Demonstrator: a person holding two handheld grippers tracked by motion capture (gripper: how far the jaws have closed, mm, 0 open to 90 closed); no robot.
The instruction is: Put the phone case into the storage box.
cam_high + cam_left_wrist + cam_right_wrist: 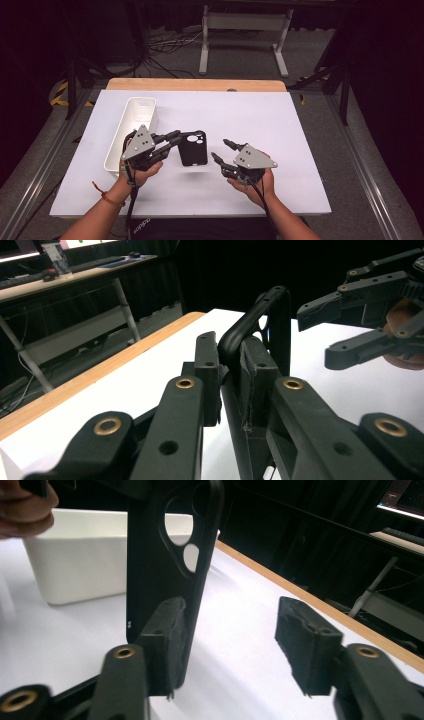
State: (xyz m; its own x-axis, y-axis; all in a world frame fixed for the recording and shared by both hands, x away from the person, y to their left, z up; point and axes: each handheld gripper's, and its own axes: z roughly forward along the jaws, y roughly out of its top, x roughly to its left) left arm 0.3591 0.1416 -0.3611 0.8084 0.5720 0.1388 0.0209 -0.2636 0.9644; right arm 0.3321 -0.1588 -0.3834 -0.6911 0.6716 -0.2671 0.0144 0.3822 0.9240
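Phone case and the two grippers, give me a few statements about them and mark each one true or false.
1. The left gripper is shut on the phone case. True.
2. The right gripper is shut on the case too. False: its jaws stand apart, nothing clamped between them.
3. The phone case lies inside the white bin. False: it is outside the bin, held up off the table beside it.
4. The case is black with a cutout for a camera. True.
5. The bin stands on the person's right. False: it stands at the left, by the left hand.
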